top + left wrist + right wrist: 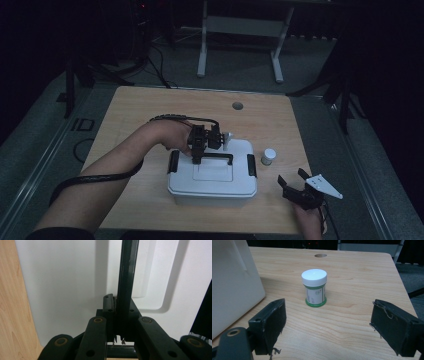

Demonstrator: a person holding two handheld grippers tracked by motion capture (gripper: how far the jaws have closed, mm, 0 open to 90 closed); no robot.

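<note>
A white plastic box (pixel 212 184) stands at the table's near middle, with a black carry handle (pixel 220 156) on its lid. My left gripper (pixel 196 159) reaches over the lid from the left and is shut on the handle's left end. In the left gripper view the handle bar (pixel 127 277) runs up from between the pressed jaws of that gripper (pixel 118 308), above the white lid (pixel 62 290). My right gripper (pixel 291 178) rests near the front right corner, open and holding nothing. A small white-capped jar (pixel 314 287) with a green label stands ahead of its gripper (pixel 328 327).
Black latches (pixel 173 161) (pixel 251 165) sit on the box's left and right sides. The jar (pixel 268 156) stands just right of the box. A round cable hole (pixel 237 106) lies at the wooden table's (pixel 145 115) far side. The box wall (pixel 234 282) is left of the right gripper.
</note>
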